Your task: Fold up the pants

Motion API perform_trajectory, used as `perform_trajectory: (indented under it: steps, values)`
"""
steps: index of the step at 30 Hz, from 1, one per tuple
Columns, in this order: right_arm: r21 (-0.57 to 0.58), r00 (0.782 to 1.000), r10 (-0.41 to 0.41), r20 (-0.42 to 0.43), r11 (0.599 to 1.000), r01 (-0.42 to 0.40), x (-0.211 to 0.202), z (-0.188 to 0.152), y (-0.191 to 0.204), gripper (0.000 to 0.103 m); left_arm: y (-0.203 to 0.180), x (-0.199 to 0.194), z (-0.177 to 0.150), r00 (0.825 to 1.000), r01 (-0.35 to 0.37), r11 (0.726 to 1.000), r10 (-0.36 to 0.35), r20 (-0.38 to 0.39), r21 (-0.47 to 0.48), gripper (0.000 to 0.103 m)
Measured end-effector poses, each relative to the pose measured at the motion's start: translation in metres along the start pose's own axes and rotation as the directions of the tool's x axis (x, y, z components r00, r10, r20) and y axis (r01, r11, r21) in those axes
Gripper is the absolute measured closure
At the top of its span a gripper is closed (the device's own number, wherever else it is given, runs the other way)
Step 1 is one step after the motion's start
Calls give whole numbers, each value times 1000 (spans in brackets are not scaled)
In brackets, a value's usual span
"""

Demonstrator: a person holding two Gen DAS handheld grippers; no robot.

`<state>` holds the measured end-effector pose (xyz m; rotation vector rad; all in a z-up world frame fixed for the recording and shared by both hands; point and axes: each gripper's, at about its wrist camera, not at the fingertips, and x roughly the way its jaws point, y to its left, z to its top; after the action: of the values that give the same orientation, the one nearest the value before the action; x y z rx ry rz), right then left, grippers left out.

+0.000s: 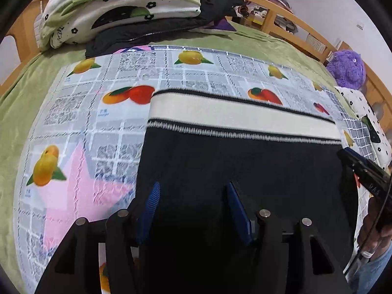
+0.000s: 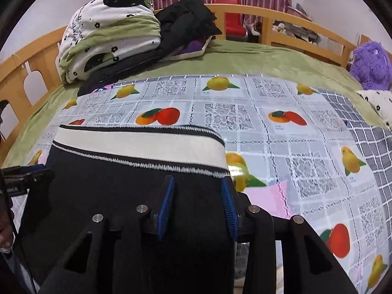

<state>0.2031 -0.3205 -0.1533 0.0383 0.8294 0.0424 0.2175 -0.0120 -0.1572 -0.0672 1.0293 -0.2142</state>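
The pants (image 1: 245, 161) lie flat on a fruit-printed cloth (image 1: 98, 127) spread over the bed (image 1: 269, 44), which has a green cover. The garment is black, with a cream waistband (image 1: 235, 115) edged in black-and-white stitching along its far side. The waistband faces the far end of the bed; the black body runs back toward both claws.

The left claw (image 1: 193, 188) hangs over the left part of the black fabric, near its left edge. Its blue pads (image 1: 152, 208) stand apart, and the dark cloth shows between and beneath them; the pads do not appear to press on anything, so this claw reads as released.

The right claw (image 2: 198, 183) sits at the right edge of the pants, just below the waistband's right corner. Its blue pads (image 2: 166, 203) stand fairly close together with black fabric filling the gap between them. Whether they are clamped on a fold of the fabric or only hover above it I cannot tell.

From the left wrist view the right claw's body shows at the right edge, over the right side of the pants, with a hand (image 1: 374, 230) behind it.

At the head of the bed sits a stack of folded bedding (image 2: 105, 36), green and white with black flowers, on a black jacket (image 2: 186, 22). A purple plush toy (image 2: 370, 63) rests at the right side by the wooden bed rail (image 2: 245, 8).
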Motion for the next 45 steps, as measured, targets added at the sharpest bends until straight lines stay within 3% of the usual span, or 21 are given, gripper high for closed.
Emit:
perform_trajectory:
  steps: [5,9,14,20,26,32,36,38,40,45]
  values:
    - [-26,1000,-20,-14,999,20,-16,-10,4,64,0,-13,-16,1000,-21,1000,21,-1,13,48]
    - [-41,999,-10,-41,999,8,-23,-24,7,47,1,-20,-38,1000,-21,999,21,-16,24,48]
    - [-14,999,-41,-22,999,41,-35,-43,13,47,7,-42,-73,1000,0,1000,0,2,26,48]
    - [-31,994,-104,16,994,104,-69,-68,16,47,22,-74,-106,992,124,992,-124,-12,-11,48]
    - [61,998,-57,15,997,56,-97,-90,-9,47,21,-95,-144,989,146,988,-145,-30,42,48]
    - [139,1000,5,-31,990,-1,-97,-110,-25,47,19,-94,-161,993,112,993,-110,-53,35,48]
    - [150,998,36,-49,988,-28,-96,-117,-23,47,9,-86,-171,999,10,994,-5,-38,111,48]
    - [142,998,49,-42,989,-43,-97,-117,-20,47,5,-80,-173,999,-8,990,15,-49,141,48]
    - [144,997,55,-51,988,-47,-95,-118,-18,47,0,-77,-175,999,-27,986,32,-31,167,43]
    - [161,995,56,-79,986,-43,-90,-121,-20,47,-1,-73,-173,995,-99,981,97,25,169,42]
